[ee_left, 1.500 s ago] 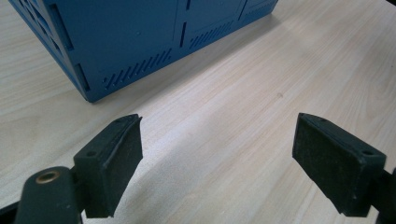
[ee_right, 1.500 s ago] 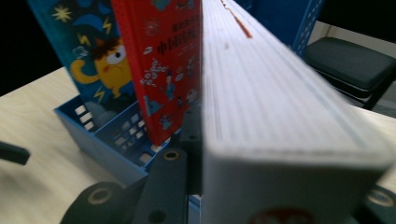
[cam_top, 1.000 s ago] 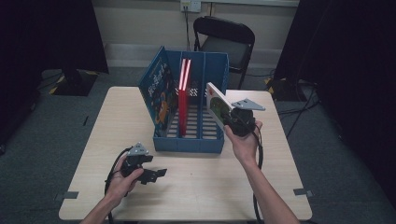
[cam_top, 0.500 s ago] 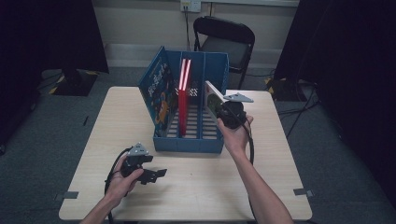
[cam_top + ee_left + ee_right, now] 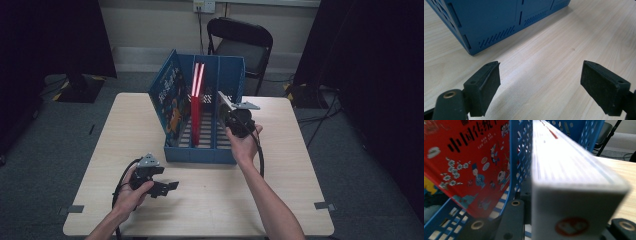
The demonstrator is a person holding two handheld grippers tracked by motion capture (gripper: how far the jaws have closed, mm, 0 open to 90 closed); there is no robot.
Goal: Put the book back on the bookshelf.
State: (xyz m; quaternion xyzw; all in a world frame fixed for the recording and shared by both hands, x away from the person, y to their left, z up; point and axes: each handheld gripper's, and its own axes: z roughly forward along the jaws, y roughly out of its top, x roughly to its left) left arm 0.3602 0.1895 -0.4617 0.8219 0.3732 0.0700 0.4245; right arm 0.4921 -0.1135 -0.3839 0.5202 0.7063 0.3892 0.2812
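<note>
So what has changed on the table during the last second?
The right gripper, shut on the white book, has moved left and forward, bringing the book from beside the blue rack to its right compartment. Nothing was taken or released. The left gripper stayed open and low over the table, and the red book and the blue book kept their places in the rack.

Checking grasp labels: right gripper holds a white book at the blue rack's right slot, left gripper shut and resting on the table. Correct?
Not quite: the left gripper is open, its jaws wide apart over the table in the left gripper view. The right gripper does hold the white book at the blue rack.
</note>
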